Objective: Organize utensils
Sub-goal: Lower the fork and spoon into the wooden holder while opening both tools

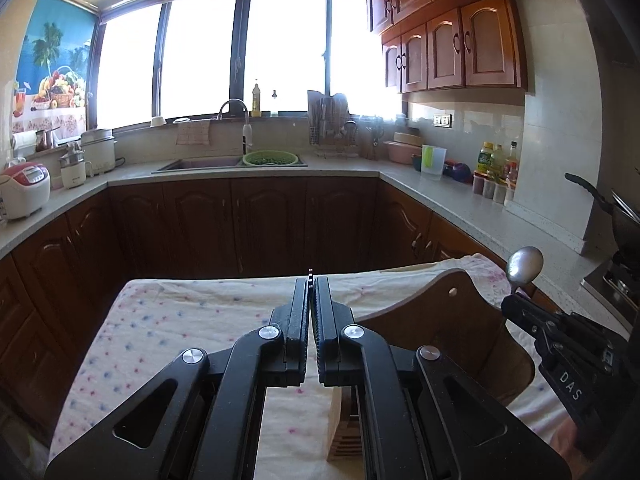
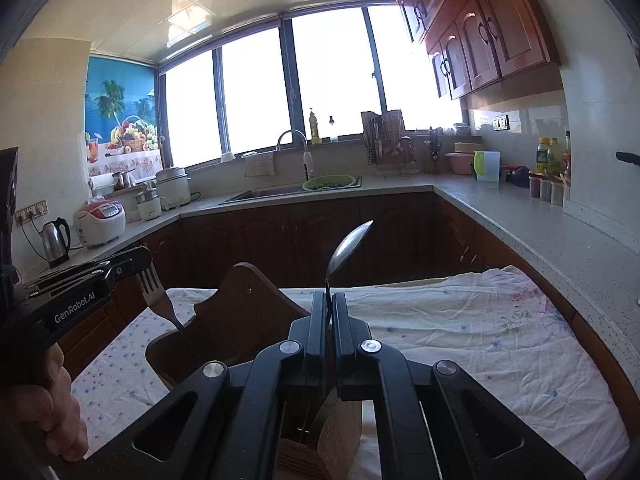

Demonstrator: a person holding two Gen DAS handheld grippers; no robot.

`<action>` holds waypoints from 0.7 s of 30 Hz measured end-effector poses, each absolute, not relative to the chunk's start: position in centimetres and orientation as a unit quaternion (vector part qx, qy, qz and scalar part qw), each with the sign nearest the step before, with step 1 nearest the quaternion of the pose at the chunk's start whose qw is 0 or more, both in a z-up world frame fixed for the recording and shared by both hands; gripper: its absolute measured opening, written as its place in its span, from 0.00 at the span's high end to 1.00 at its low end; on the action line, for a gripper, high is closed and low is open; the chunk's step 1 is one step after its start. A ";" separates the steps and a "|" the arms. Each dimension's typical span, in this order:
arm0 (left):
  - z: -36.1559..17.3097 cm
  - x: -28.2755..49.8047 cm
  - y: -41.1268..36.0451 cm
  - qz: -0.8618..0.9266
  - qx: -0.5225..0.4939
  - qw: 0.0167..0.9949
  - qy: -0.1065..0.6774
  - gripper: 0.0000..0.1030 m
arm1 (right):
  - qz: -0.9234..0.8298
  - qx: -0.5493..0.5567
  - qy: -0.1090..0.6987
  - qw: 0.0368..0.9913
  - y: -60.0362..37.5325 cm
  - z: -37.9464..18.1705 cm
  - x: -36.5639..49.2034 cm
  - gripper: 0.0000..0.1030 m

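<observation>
Right gripper [image 2: 330, 300] clamps a shiny steel spoon [image 2: 348, 248]; left gripper [image 1: 311, 284] pinches a steel fork [image 2: 154, 292].

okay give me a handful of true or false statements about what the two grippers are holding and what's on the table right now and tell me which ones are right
1. The right gripper is shut on a spoon, bowl end up. True.
2. The left gripper holds a knife. False: it grips a fork, tines up by the gripper, handle slanting down.
3. A wooden utensil holder stands on the floral tablecloth. True.
4. The spoon already sits inside the utensil holder. False: it is clamped between the right gripper's fingers, above the holder.
5. A green colander sits at the sink. True.
</observation>
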State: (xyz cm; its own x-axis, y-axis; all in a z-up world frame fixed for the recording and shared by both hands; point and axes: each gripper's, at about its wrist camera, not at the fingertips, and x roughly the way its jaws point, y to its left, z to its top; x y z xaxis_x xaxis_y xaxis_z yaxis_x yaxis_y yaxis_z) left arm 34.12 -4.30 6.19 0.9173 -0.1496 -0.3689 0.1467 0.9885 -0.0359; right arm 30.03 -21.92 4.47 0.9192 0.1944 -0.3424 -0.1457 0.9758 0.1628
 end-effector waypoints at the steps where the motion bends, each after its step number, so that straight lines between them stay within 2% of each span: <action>1: 6.1 33.9 -4.4 -0.082 -0.002 0.979 0.188 0.98 | 0.091 0.070 0.188 0.975 -22.0 4.1 30.0 0.97; 15: 6.2 34.1 -5.9 -0.110 0.002 0.972 0.205 0.98 | 0.108 0.099 0.223 0.964 -23.1 3.4 30.5 0.97; 20: 6.5 33.9 -5.5 -0.118 -0.005 0.970 0.213 0.94 | 0.107 0.126 0.224 0.960 -24.0 3.8 30.3 0.88; 21: 6.7 33.7 -5.4 -0.117 -0.005 0.970 0.212 0.88 | 0.107 0.134 0.224 0.959 -24.3 3.9 30.1 0.84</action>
